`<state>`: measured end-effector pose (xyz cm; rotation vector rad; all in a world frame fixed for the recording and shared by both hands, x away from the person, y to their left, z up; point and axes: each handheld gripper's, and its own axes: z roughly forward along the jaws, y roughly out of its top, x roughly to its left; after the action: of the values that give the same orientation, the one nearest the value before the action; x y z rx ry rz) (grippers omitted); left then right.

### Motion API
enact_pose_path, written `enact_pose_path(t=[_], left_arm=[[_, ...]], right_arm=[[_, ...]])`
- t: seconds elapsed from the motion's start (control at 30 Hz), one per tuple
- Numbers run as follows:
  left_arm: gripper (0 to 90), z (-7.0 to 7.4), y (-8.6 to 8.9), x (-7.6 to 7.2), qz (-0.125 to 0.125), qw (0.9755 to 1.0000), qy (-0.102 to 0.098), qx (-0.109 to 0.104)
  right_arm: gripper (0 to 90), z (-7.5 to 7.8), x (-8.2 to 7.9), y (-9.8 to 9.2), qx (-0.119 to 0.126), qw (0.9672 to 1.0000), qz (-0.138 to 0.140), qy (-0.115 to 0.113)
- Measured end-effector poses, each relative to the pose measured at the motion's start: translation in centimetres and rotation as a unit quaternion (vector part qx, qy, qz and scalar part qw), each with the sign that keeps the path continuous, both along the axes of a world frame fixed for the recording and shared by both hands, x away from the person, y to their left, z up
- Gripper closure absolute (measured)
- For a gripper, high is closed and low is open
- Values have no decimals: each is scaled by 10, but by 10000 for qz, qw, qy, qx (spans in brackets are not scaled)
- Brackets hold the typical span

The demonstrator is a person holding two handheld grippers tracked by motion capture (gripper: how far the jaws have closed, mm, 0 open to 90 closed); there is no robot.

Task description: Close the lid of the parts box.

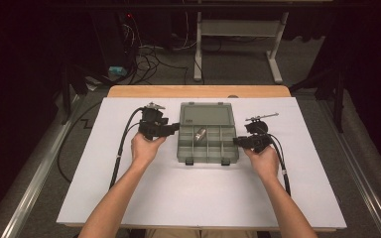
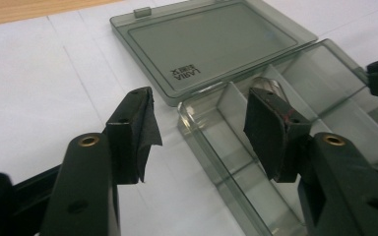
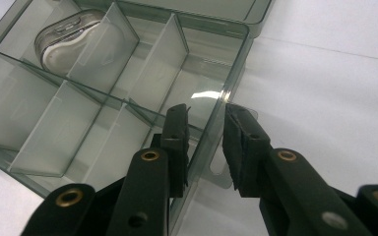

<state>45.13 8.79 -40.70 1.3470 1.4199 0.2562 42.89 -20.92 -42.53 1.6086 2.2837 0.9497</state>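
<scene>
A white sheet (image 1: 203, 193) is covering the wooden table (image 1: 198, 91), with dark floor and cables lying beyond it. The one organizer box (image 1: 208, 148) is sitting mid-table, its lid (image 1: 207, 115) lying flat open on the far side.

You are holding two grippers, one at each side of the box. Your left gripper (image 2: 199, 132) is hovering at the box's left wall with its jaws spread apart, one over the sheet and one over the tray, pressing on nothing. Your right gripper (image 3: 204, 147) is straddling the box's right wall, one jaw inside and one outside; whether the pads are pinching the wall, you cannot tell from these views.

The box is translucent smoky grey plastic, split by dividers into several compartments. One small clear case (image 3: 69, 37) with white contents is resting in a far compartment, well apart from both grippers.
</scene>
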Motion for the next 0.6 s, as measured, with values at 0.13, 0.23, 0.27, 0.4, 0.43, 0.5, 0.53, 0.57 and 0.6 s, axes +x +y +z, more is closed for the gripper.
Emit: enact_pose_path(t=[0.13, 0.23, 0.27, 0.4, 0.43, 0.5, 0.53, 0.57, 0.6], left_arm=[[459, -2, -3, 10, 103, 9999, 92, 29], [453, -4, -5, 18, 160, 9998, 142, 26], [453, -5, -6, 21, 177, 9997, 192, 28], [453, -8, -10, 32, 244, 9991, 349, 50], [453, -8, -11, 34, 256, 9990, 372, 55], [456, -8, -13, 39, 283, 9986, 430, 76], [458, -9, -14, 42, 317, 9984, 470, 56], [459, -9, -15, 45, 319, 9982, 501, 84], [459, -9, -16, 48, 342, 9980, 529, 64]], right_arm=[[724, 0, 0, 0, 1, 10000, 17, -6], [725, 0, 0, 0, 2, 10000, 23, -3], [724, 0, 0, 0, 5, 10000, 19, -1], [724, 0, 0, 0, 2, 10000, 18, 2], [725, 0, 0, 0, 4, 10000, 20, 6], [725, 0, 0, 0, 5, 10000, 28, 7], [725, 0, 0, -1, 2, 10000, 40, -2], [725, 0, 0, -1, 5, 10000, 44, -4], [725, 0, 0, -1, 10, 10000, 39, 3]])
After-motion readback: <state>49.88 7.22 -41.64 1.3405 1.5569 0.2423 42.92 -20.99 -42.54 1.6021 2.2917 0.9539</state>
